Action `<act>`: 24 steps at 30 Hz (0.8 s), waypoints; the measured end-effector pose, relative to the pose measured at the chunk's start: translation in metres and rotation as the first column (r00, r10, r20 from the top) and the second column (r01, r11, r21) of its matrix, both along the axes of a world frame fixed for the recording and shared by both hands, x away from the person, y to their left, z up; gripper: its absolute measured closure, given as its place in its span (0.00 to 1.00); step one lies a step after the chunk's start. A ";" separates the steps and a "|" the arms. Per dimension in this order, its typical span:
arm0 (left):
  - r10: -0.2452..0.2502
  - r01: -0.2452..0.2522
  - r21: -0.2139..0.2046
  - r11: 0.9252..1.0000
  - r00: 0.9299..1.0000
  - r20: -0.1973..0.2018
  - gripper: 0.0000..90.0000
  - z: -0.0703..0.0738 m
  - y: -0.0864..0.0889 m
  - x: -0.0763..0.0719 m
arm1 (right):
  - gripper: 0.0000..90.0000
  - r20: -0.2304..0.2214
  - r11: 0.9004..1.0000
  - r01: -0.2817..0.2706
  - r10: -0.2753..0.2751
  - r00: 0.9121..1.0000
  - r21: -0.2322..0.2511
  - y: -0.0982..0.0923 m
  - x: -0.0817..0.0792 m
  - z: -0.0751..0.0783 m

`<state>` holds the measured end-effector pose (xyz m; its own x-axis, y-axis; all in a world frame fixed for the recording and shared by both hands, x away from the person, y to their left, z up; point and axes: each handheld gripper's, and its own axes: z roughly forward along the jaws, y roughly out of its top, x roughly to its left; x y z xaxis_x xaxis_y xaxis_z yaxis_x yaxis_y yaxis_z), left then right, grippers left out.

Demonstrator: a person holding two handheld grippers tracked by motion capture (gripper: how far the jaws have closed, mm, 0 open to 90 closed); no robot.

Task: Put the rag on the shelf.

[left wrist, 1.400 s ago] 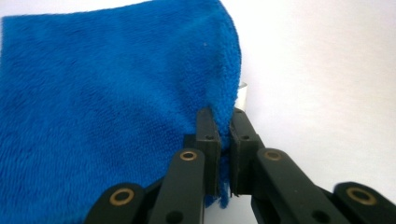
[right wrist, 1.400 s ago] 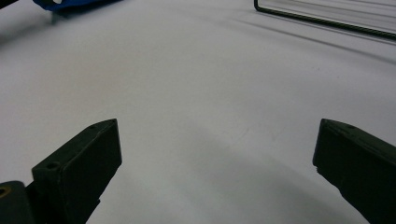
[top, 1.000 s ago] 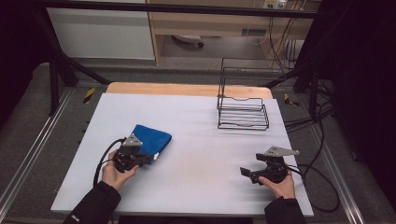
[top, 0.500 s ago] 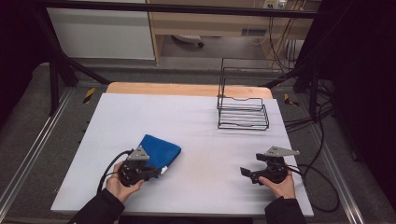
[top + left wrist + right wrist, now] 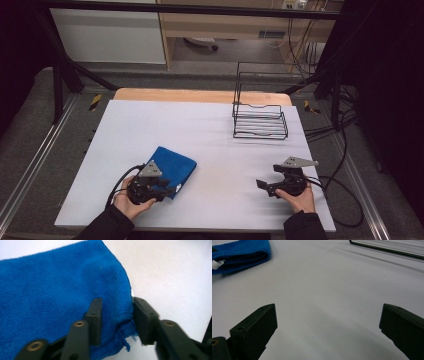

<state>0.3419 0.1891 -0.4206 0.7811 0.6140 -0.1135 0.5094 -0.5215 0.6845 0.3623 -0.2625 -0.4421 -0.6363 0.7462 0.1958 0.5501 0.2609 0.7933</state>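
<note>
- The blue towel [image 5: 170, 169], folded, lies flat on the white worktop [image 5: 215, 150] at its near-left part, just ahead of the person's left hand [image 5: 131, 205].
- The left gripper [image 5: 167, 188] sits at the towel's near edge. In the left gripper view, one of its fingers [image 5: 95, 320] rests on top of the pile; the other stands at the towel's corner edge, on the bare worktop side.
- The left fingers have just been opening and now stand partly apart. A corner fold of the towel [image 5: 62, 295] lies between them; the pads do not press on it, so the cloth is loose.
- The right gripper [image 5: 264, 186] is held in the right hand [image 5: 299, 199] at the near-right part of the worktop, well apart from the towel. Its fingers [image 5: 259, 325] stand wide apart with only bare worktop between them.
- A black wire rack [image 5: 259, 112] stands at the far-right part of the worktop, well apart from both grippers.
- Limits of view: the left gripper body covers the towel's near edge in the high view. In the left gripper view the towel is cut off at the left and bottom frame edges. The frayed threads at its corner are blurred. In the right gripper view, the towel [image 5: 242, 253] and the rack's base wire [image 5: 387, 250] are cut off at the top.
</note>
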 end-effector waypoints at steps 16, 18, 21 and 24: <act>0.137 -0.136 -0.037 0.990 0.990 0.031 0.18 0.012 0.038 0.015 | 0.03 0.026 0.999 -0.037 0.037 0.999 -0.009 0.043 0.012 0.013; 0.144 -0.143 -0.036 0.989 0.989 0.032 0.15 0.011 0.040 0.016 | 0.04 0.030 0.999 -0.049 0.049 0.998 -0.008 0.054 0.015 0.017; 0.176 -0.175 -0.025 0.984 0.984 0.030 0.10 0.009 0.048 0.020 | 0.06 0.039 0.997 -0.077 0.078 0.996 -0.022 0.072 0.021 0.020; 0.197 -0.196 -0.032 0.980 0.980 0.030 0.08 0.008 0.053 0.022 | 0.08 0.050 0.995 -0.097 0.098 0.994 -0.027 0.091 0.027 0.022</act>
